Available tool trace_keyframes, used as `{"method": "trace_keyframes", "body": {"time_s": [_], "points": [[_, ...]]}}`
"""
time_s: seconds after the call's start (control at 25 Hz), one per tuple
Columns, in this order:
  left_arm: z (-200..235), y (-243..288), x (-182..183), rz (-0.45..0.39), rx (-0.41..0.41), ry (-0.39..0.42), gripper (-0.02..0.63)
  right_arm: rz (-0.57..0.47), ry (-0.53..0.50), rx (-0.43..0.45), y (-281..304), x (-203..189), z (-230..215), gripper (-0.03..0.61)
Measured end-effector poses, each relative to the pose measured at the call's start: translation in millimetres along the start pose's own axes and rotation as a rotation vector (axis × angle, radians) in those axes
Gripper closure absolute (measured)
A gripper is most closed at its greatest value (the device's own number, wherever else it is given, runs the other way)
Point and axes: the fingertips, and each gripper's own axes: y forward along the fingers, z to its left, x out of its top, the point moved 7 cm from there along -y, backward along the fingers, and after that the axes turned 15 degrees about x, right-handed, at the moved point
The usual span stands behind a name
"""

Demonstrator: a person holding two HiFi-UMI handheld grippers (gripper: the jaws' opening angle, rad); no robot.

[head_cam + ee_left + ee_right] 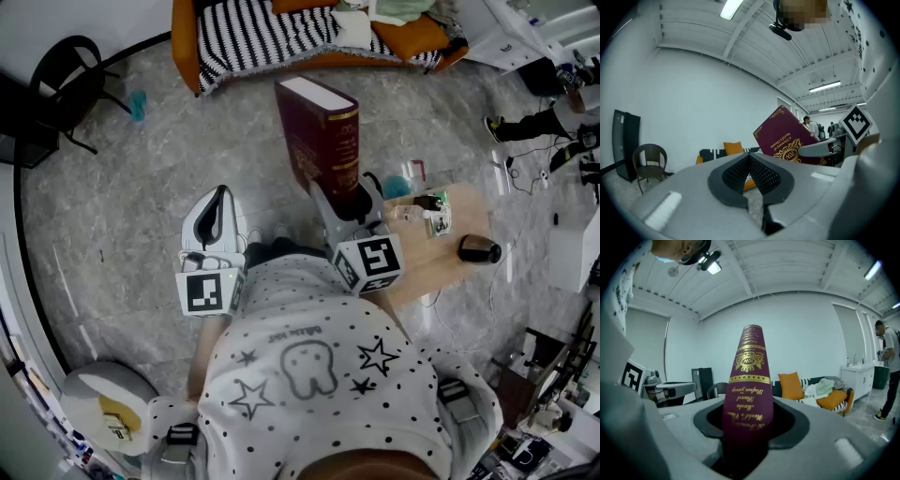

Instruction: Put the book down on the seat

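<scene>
Book: the thick maroon hardcover book with gold lettering [323,141] stands upright in the air at the centre of the head view, above the grey marbled floor [122,206] and resting on nothing.
Right tongs: the right gripper [349,202] pinches the book by its lower end. In the right gripper view the spine sits squarely between the jaws.
Left tongs: the left gripper [219,202] is pressed together on nothing, left of centre, near the book but not touching it.
Seat: the orange sofa with a black-and-white striped cover [246,37] runs along the top edge of the head view, well apart from the book. It looks to me like the intended seat.
Done: the book is gripped and up off every surface.
Left: as I judge it, the whole placing remains: carry the book to the sofa, lay it down, let go.
</scene>
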Motion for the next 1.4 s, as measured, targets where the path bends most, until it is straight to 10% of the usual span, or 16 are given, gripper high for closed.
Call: {"method": "trace_keyframes", "body": {"time_s": [1.4], "points": [[-25.9, 7.5, 1.0, -0.029, 0.033, -0.051, 0.617, -0.094, 0.260, 0.126, -6.8, -9.1, -33.5, 0.370]]}}
